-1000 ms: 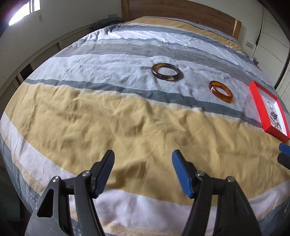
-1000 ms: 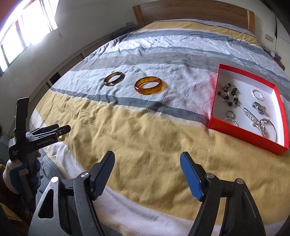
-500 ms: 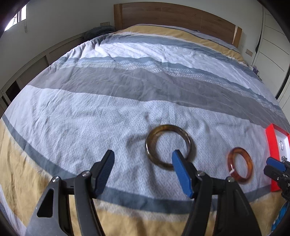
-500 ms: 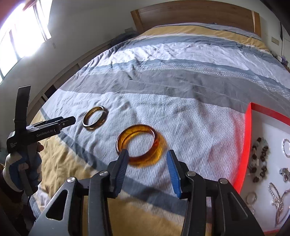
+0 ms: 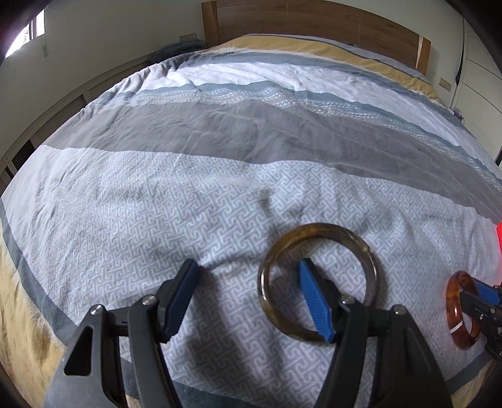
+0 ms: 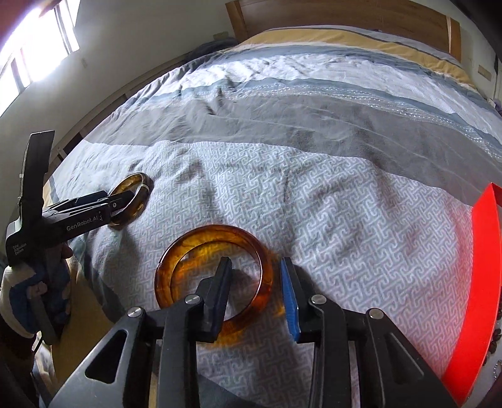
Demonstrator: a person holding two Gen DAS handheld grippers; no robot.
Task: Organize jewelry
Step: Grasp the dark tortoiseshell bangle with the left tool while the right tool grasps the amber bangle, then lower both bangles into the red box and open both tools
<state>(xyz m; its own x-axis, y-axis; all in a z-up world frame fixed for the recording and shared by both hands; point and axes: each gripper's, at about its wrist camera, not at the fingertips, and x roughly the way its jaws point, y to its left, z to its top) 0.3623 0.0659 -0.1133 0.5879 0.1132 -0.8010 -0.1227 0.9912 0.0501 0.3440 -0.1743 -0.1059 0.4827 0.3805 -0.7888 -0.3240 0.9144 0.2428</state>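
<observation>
A dark brown bangle [image 5: 317, 279] lies flat on the grey patterned bedspread. My left gripper [image 5: 248, 298] is open and straddles its left rim, with the blue right finger inside the ring. It also shows in the right wrist view [image 6: 131, 197]. An amber bangle [image 6: 213, 276] lies flat beside it. My right gripper [image 6: 255, 292] is open and narrowed around the amber bangle's right rim, black finger inside the ring, blue finger outside. The amber bangle shows at the right edge of the left wrist view [image 5: 461, 310].
A red jewelry box [image 6: 480, 282] stands on the bed to the right, its edge also visible in the left wrist view [image 5: 499, 232]. The wooden headboard [image 5: 313, 22] is at the far end. The striped duvet [image 5: 219, 150] is soft and wrinkled.
Both grippers moved forward and down onto the bangles. The left now straddles the dark bangle's rim; the right has narrowed around the amber bangle's rim.
</observation>
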